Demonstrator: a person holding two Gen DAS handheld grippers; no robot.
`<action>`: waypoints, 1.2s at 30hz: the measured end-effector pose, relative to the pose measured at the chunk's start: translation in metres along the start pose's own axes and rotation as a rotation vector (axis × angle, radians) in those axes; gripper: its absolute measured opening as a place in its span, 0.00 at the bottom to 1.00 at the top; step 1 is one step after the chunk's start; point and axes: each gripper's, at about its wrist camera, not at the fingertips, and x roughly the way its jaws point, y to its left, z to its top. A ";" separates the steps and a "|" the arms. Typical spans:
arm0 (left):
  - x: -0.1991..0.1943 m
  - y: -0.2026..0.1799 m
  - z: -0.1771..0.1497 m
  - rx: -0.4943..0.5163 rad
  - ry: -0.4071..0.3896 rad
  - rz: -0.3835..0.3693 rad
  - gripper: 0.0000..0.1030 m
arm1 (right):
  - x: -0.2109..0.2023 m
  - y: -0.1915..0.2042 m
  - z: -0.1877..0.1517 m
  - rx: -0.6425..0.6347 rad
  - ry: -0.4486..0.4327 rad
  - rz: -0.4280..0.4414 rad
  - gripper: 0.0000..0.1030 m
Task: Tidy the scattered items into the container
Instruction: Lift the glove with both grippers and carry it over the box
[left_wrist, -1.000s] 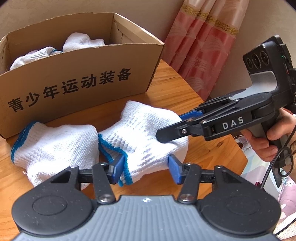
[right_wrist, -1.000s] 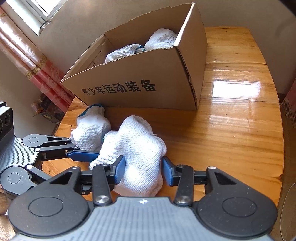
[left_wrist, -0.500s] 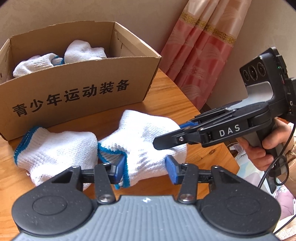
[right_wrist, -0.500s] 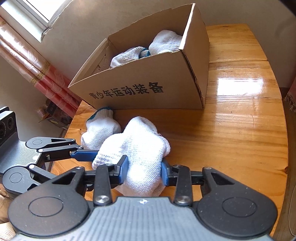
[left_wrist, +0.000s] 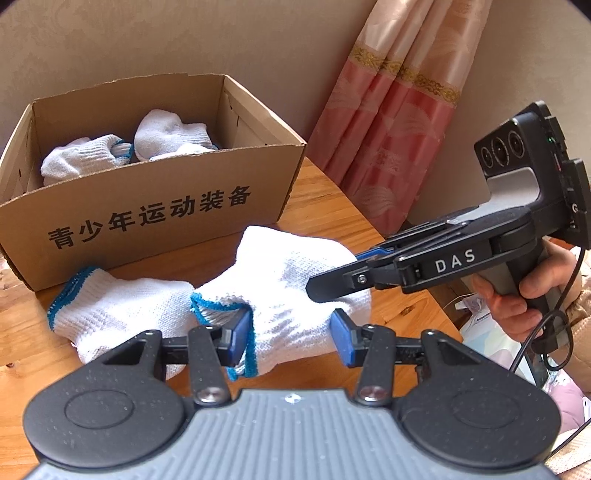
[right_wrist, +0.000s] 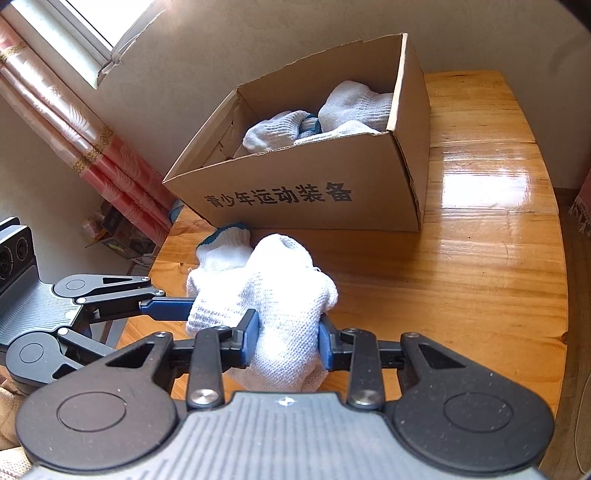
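Observation:
A white knit glove with a blue cuff (left_wrist: 291, 284) is held above the wooden table (right_wrist: 480, 258). My right gripper (right_wrist: 287, 339) is shut on its finger end (right_wrist: 284, 314). My left gripper (left_wrist: 291, 338) is open, its pads on either side of the cuff end without squeezing it. A second white glove (left_wrist: 118, 314) lies on the table to the left, partly hidden behind the held one in the right wrist view (right_wrist: 221, 251). The cardboard box (left_wrist: 147, 206) stands behind with several white gloves (left_wrist: 166, 136) inside; it also shows in the right wrist view (right_wrist: 314, 184).
Pink curtains (left_wrist: 399, 122) hang beyond the table's right edge in the left wrist view. A window (right_wrist: 74, 33) and clutter on the floor (right_wrist: 118, 229) show in the right wrist view. Bare glossy tabletop lies right of the box.
My right gripper has shut on the glove and both grippers have risen with it. The box interior shows more from above. The second glove has not moved.

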 end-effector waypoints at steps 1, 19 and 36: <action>-0.002 -0.001 0.000 0.002 -0.004 0.002 0.45 | -0.001 0.001 0.000 0.002 -0.003 0.002 0.36; -0.038 -0.005 0.011 0.061 -0.064 0.041 0.42 | -0.015 0.030 0.017 -0.049 -0.038 0.012 0.35; -0.084 0.009 0.040 0.128 -0.140 0.111 0.39 | -0.019 0.075 0.065 -0.137 -0.072 0.030 0.36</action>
